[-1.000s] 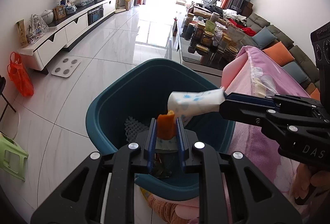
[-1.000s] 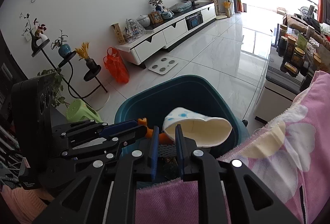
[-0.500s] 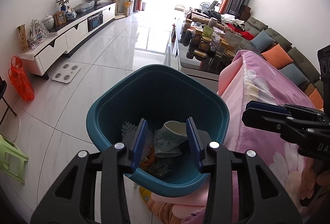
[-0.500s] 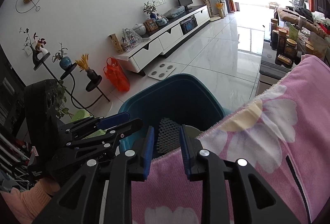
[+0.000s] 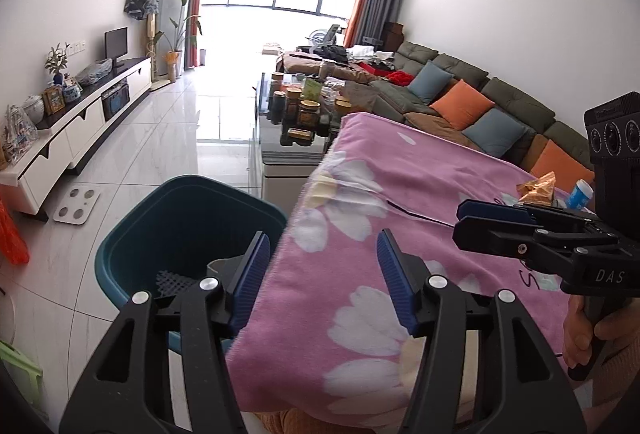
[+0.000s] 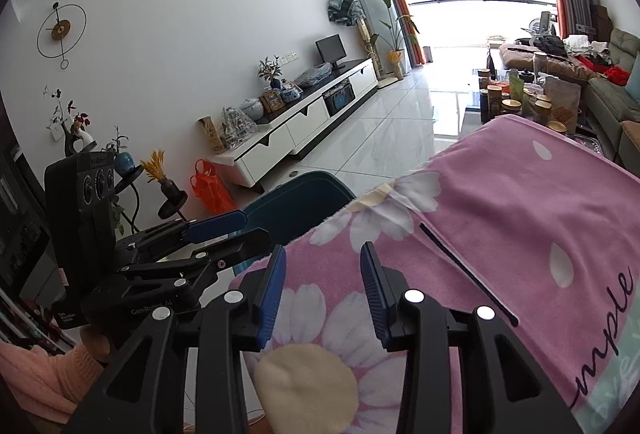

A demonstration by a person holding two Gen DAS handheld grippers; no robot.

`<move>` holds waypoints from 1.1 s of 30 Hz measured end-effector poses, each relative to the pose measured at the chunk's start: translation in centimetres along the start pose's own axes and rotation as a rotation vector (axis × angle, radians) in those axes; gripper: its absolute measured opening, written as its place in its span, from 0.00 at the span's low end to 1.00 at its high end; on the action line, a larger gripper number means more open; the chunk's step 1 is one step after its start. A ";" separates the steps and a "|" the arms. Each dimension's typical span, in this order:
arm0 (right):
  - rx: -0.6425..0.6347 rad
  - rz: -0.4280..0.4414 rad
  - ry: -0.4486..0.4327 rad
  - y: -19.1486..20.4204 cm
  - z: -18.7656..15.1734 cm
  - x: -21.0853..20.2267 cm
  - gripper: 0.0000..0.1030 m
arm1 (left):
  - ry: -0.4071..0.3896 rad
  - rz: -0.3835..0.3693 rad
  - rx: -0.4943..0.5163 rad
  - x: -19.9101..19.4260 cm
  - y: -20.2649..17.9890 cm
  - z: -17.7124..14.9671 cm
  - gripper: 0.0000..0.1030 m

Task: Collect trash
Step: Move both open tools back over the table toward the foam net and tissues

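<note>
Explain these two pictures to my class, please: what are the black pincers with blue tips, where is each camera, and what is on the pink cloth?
There is no robot here. A person holds a hand-held two-finger gripper in each hand, and each carries a wide-angle camera looking forward along its fingers.

The left camera's picture shows the left gripper at the bottom, with the right gripper at the side. The right camera's picture shows the same two the other way round. Both are open and hold nothing.

Below them lies a pink flowered blanket. At its far edge lie a crumpled snack wrapper and a small blue and white container. Beside the blanket stands a teal bin, with some rubbish in it, including a white mesh piece.
</note>
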State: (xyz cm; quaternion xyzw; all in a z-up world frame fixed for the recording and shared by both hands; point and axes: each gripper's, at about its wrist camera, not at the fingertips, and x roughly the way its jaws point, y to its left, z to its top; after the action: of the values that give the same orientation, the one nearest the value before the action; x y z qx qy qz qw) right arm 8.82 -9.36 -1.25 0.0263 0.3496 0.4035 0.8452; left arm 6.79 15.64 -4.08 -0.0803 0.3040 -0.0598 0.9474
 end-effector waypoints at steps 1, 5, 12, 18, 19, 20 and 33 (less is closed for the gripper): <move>0.009 -0.019 -0.012 -0.5 -0.3 -1.0 0.35 | 0.005 -0.021 0.014 0.1 -1.1 -0.1 0.54; 0.061 -0.084 -0.067 -2.8 -2.0 -5.1 0.37 | 0.036 -0.126 0.085 0.9 -6.1 -0.8 0.54; 0.177 -0.256 -0.134 -7.2 -5.5 -11.7 0.37 | 0.123 -0.327 0.220 2.9 -15.3 -2.9 0.54; 0.277 -0.406 -0.191 -11.2 -8.8 -17.5 0.39 | 0.190 -0.459 0.293 4.8 -21.6 -3.9 0.56; 0.293 -0.430 -0.200 -11.8 -9.3 -18.3 0.41 | 0.203 -0.473 0.300 5.2 -22.4 -4.0 0.56; 0.309 -0.452 -0.207 -12.3 -9.7 -19.0 0.42 | 0.215 -0.484 0.307 5.5 -23.2 -4.2 0.56; 0.465 -0.605 -0.204 -17.6 -15.3 -23.2 0.46 | 0.308 -0.512 0.360 9.6 -29.6 -4.3 0.63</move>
State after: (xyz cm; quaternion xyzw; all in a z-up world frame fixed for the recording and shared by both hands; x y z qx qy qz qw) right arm 1.18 -41.07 -5.35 0.1527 0.3380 0.0414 0.9278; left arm 10.15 -15.45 -7.41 0.0245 0.3978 -0.3597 0.8437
